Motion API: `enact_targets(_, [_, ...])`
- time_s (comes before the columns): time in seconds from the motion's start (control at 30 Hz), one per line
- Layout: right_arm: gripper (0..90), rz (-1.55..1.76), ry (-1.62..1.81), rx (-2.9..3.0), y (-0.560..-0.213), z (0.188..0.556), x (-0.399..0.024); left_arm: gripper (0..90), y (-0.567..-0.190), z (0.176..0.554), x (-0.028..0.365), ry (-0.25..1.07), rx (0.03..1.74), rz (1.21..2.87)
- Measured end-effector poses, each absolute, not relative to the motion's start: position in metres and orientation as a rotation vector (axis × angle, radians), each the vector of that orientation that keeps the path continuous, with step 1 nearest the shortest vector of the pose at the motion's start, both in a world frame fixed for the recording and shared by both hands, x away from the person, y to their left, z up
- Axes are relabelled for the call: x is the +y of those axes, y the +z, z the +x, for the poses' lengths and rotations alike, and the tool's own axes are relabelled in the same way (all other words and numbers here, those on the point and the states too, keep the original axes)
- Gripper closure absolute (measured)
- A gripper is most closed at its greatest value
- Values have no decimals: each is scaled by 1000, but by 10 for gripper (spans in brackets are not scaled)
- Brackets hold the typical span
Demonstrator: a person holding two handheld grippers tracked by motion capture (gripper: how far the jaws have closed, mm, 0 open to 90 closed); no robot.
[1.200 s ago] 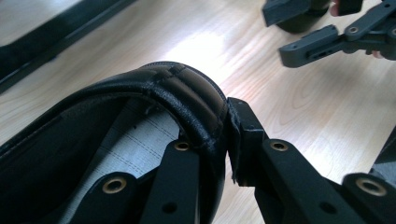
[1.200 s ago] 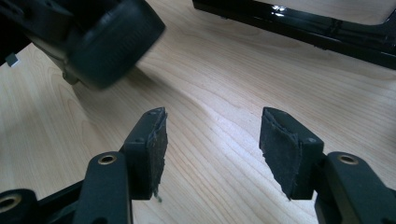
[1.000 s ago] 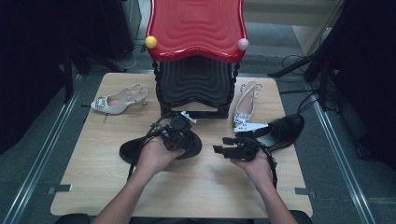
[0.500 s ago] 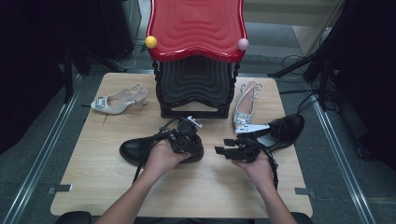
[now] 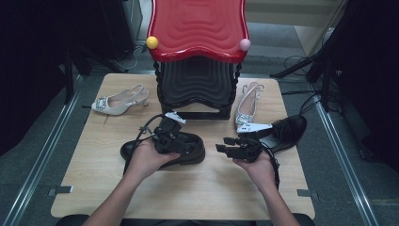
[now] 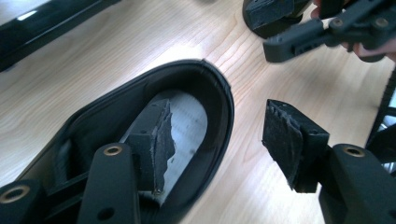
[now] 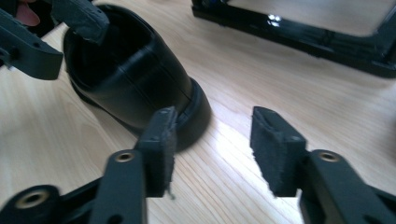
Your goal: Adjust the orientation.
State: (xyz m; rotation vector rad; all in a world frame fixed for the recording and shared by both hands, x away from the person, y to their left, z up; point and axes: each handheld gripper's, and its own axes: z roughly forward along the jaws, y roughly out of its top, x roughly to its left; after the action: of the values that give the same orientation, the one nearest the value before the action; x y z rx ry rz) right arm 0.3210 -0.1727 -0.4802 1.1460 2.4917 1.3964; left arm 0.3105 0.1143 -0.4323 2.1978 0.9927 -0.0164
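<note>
High view: black shoe [image 5: 181, 149] lies near the bench [image 5: 94, 188] centre. Left gripper [image 5: 165, 136] fingers, just opened, straddle its heel rim without pressing. Right gripper [image 5: 231, 146], fingers apart and just narrowing, holds nothing beside it.

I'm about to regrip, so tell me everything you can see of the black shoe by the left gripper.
The black shoe is a smooth, leather-looking low shoe with a thick sole and pale insole, lying upright on the wooden table before the red-topped rack. The left gripper has just been opening: its jaws straddle the heel rim, one inside the opening, one outside, neither pad pressing.
</note>
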Motion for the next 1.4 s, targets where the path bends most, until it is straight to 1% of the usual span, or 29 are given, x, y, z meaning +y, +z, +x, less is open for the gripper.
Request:
enact_targets(0.03, [594, 1112, 1411, 2502, -476, 321, -168, 400, -430, 306, 125, 2, 1012, 2178])
enact_targets(0.13, [640, 1065, 1425, 2524, -470, 321, -159, 390, -428, 301, 142, 32, 1055, 2156])
enact_targets(0.23, [692, 1010, 1447, 2557, -462, 320, -147, 382, -429, 295, 155, 51, 1083, 2138])
enact_targets(0.27, [692, 1010, 1447, 2557, -462, 320, -147, 379, -429, 295, 155, 51, 1083, 2138])
enact_targets(0.3, [737, 976, 1472, 2589, -457, 321, -138, 377, -430, 290, 163, 66, 1093, 2133])
enact_targets(0.33, [737, 976, 1472, 2589, -457, 321, -138, 375, -430, 290, 163, 66, 1093, 2133])
enact_targets(0.43, [828, 890, 1466, 2656, -453, 326, -119, 371, -435, 284, 177, 86, 1130, 2117])
enact_targets(0.47, [828, 890, 1466, 2656, -453, 326, -119, 370, -435, 284, 177, 86, 1130, 2117])
enact_targets(0.5, [870, 844, 1435, 2694, -453, 330, -108, 368, -436, 282, 181, 91, 1139, 2113])
enact_targets(0.57, [900, 811, 1420, 2732, -454, 334, -98, 367, -438, 279, 187, 102, 1155, 2094])
enact_targets(0.73, [900, 775, 1354, 2809, -464, 343, -76, 362, -445, 274, 206, 143, 1178, 2045])
enact_targets(0.83, [900, 764, 1297, 2849, -474, 340, -67, 359, -448, 275, 214, 153, 1187, 2042])
enact_targets(1.03, [900, 741, 1292, 2873, -478, 336, -61, 353, -452, 278, 224, 161, 1210, 2025])
enact_targets(1.4, [900, 744, 1255, 2919, -478, 327, -58, 353, -454, 279, 228, 174, 1209, 2029])
